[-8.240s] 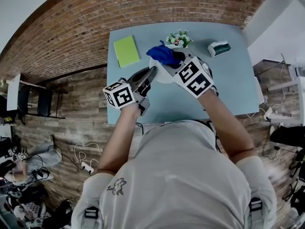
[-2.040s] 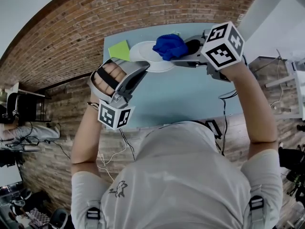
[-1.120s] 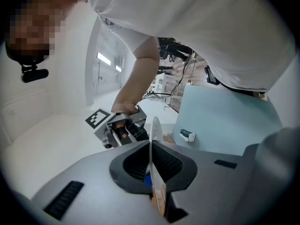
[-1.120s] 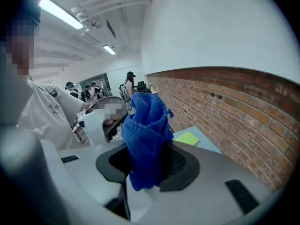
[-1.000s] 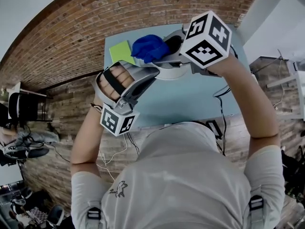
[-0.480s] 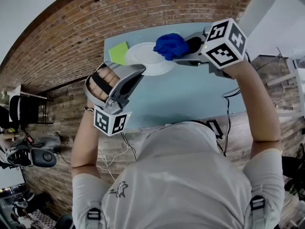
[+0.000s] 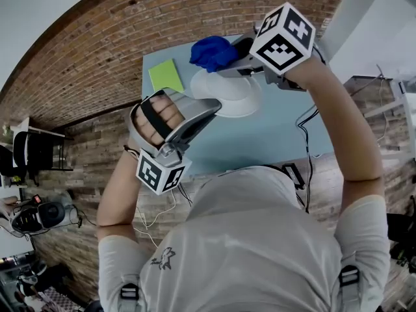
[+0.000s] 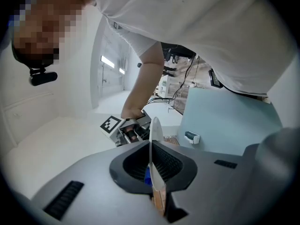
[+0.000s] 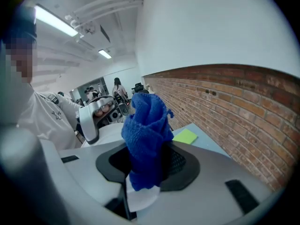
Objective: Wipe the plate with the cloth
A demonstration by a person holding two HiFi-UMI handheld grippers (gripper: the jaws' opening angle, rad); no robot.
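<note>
White round plate [image 7: 235,93] is held in the air above the pale blue counter [image 7: 279,135], its near rim pinched by the left claw [image 7: 216,111]. The right claw [image 7: 233,61] is clamped on 1 bunched blue terry cloth [image 7: 210,52], positioned at the plate's far rim. Assessment: wiping is under way, no soiling is visible, and the set-down is outstanding. 1 yellow-green square pad [image 7: 166,75] lies beyond.

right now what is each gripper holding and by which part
Left gripper: the white plate, pinched by its rim. Right gripper: the blue cloth, clamped at one bunched end, the rest standing out past the jaws.
</note>
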